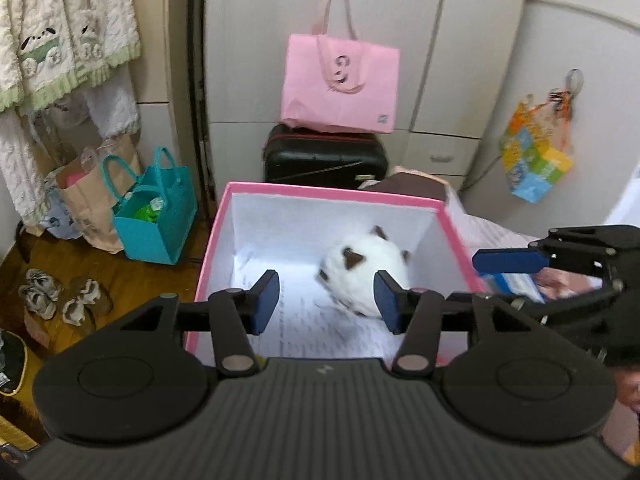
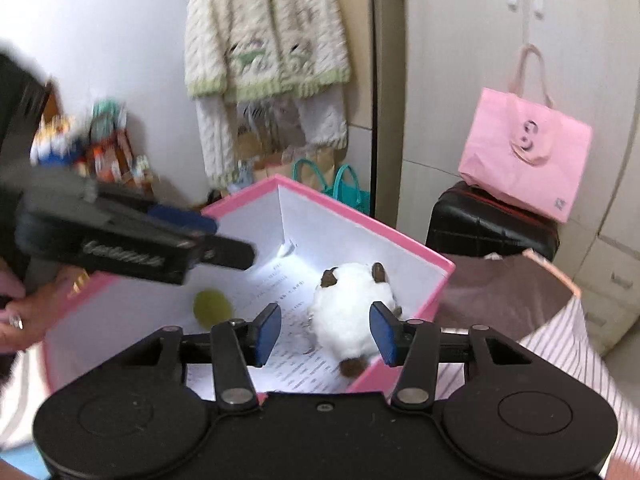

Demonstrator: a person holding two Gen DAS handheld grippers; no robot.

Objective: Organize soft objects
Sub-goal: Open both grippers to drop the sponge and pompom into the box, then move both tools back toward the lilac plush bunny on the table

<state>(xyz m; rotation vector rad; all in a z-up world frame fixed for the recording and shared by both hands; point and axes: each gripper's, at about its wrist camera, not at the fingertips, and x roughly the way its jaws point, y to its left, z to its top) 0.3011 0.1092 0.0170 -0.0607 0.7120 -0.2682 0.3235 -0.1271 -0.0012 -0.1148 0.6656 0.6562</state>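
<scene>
A white plush toy with brown ears and paws (image 1: 362, 270) lies inside a pink-rimmed box with white walls (image 1: 332, 194). My left gripper (image 1: 327, 299) is open and empty above the box's near side. In the right wrist view the plush (image 2: 352, 306) lies on the printed paper floor of the box (image 2: 364, 222), with a yellow-green ball (image 2: 212, 307) to its left. My right gripper (image 2: 325, 334) is open and empty above the box. The left gripper (image 2: 176, 236) enters from the left there; the right gripper (image 1: 516, 260) shows at the right in the left wrist view.
A pink tote (image 1: 340, 84) sits on a black suitcase (image 1: 324, 158) against white wardrobes. A teal bag (image 1: 156, 216) and paper bags stand on the wood floor at left, with shoes (image 1: 60, 294). Knitted cardigans (image 2: 264, 28) hang on the wall. A striped cloth (image 2: 560, 344) lies right of the box.
</scene>
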